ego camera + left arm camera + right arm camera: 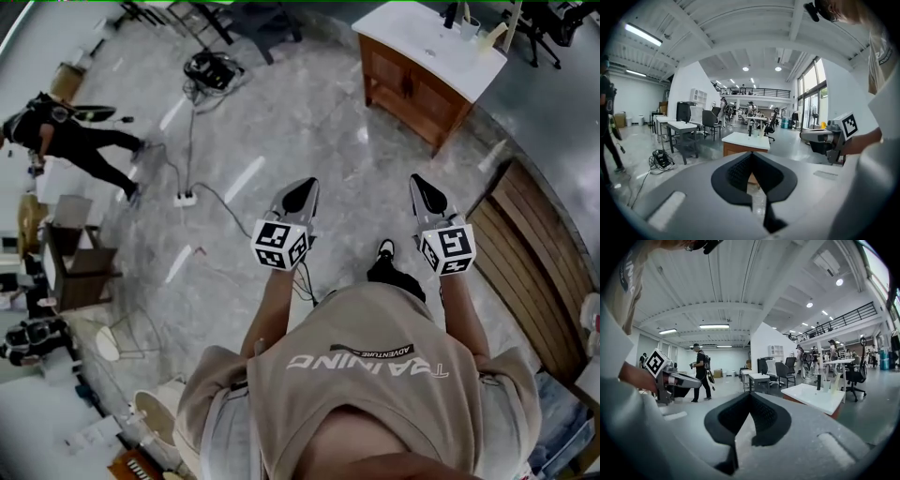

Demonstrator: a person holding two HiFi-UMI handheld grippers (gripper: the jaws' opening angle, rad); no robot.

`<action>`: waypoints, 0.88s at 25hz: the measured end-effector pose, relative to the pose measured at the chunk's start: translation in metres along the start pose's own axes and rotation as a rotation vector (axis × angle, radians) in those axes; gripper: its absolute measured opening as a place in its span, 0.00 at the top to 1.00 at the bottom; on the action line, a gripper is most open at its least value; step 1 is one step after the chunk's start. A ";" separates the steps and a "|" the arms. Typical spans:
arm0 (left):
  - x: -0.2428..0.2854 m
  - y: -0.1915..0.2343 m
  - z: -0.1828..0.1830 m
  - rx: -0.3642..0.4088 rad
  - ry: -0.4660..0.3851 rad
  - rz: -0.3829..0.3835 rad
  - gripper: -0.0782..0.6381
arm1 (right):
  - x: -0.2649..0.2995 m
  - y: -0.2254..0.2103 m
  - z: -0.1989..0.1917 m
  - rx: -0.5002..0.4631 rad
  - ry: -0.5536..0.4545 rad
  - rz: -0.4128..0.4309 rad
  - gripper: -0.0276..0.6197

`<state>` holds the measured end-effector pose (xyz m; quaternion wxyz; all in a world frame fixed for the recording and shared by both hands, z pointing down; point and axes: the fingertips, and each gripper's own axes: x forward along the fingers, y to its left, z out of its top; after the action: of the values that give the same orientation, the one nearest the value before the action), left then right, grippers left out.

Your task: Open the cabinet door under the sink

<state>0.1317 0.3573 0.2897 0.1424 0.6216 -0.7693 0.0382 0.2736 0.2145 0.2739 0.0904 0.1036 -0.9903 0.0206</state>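
The wooden sink cabinet [410, 90] with a white top [427, 39] stands across the marble floor, ahead and to the right of me, its doors closed. It also shows straight ahead past the left gripper's jaws, as the cabinet [738, 149], and to the right in the right gripper view, as the white top [813, 398]. My left gripper [301, 191] and right gripper [423, 187] are held side by side in the air, pointing at it and well short of it. In both gripper views the jaw tips, left gripper [751, 153] and right gripper [750, 393], meet with nothing between them.
A power strip [185, 198] with trailing cables and a cable bundle [214, 67] lie on the floor to the left. A person in black [75, 141] walks at far left. A slatted wooden panel [530, 262] lies at right. Desks and chairs [682, 129] stand behind the cabinet.
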 end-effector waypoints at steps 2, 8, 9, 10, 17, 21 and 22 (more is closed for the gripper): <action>0.013 0.006 0.012 0.017 -0.004 0.009 0.87 | 0.015 -0.013 0.006 0.001 -0.022 0.008 0.95; 0.057 0.002 0.029 0.049 0.006 -0.004 0.87 | 0.044 -0.056 -0.003 -0.016 0.009 0.027 0.95; 0.065 0.001 0.031 0.047 0.007 -0.003 0.87 | 0.047 -0.066 -0.006 -0.015 0.018 0.025 0.95; 0.074 0.000 0.032 0.041 0.007 -0.002 0.87 | 0.050 -0.075 -0.010 -0.012 0.029 0.024 0.95; 0.109 0.008 0.026 -0.009 0.038 -0.008 0.87 | 0.083 -0.104 -0.025 0.005 0.083 0.062 0.95; 0.116 0.033 0.024 -0.044 0.038 0.013 0.87 | 0.113 -0.100 -0.030 -0.003 0.104 0.087 0.95; 0.116 0.038 0.021 -0.046 0.042 0.014 0.87 | 0.119 -0.097 -0.030 -0.004 0.108 0.093 0.95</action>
<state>0.0699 0.2513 0.3050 0.1726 0.6118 -0.7712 0.0347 0.1842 0.0977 0.3276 0.1429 0.0561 -0.9877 0.0283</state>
